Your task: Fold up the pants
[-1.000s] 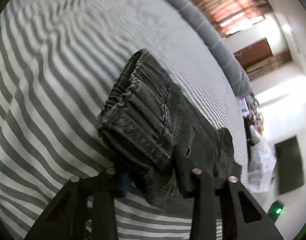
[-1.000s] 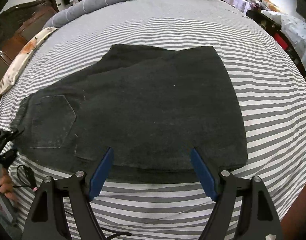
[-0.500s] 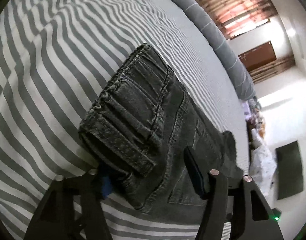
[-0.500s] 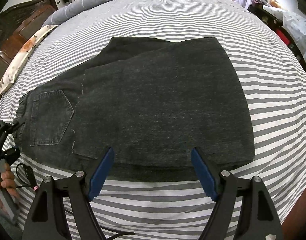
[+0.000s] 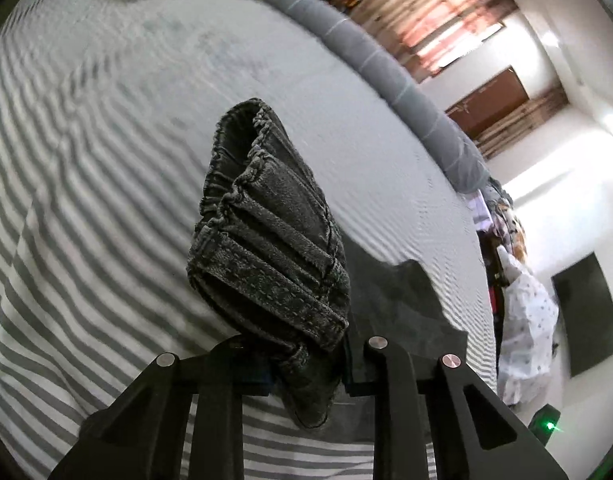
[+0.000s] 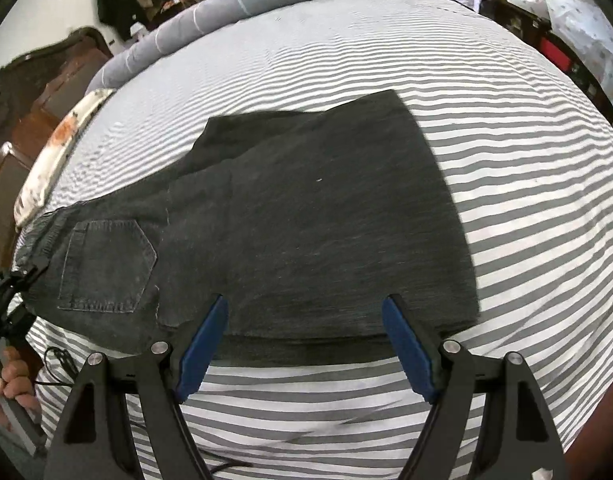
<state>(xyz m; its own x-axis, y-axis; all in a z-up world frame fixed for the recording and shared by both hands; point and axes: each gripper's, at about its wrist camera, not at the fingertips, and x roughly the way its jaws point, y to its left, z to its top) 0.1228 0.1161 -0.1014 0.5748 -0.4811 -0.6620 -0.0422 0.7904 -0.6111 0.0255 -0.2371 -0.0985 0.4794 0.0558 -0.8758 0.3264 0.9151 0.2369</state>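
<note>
Behind waistband: left hand-held gripper pads.

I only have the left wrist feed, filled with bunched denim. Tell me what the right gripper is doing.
Observer: The right gripper is open, its blue pads hovering at the near edge of the pants, gripping nothing.
Operator: Report how the pants lie.
Observer: Mostly flat on the striped bedsheet, already folded into a wide dark panel, back pocket facing up at the left.
Operator: Give me my gripper's position from there.
Observer: The left gripper sits at the far left edge, clamped on the waistband end beside that pocket.
</note>
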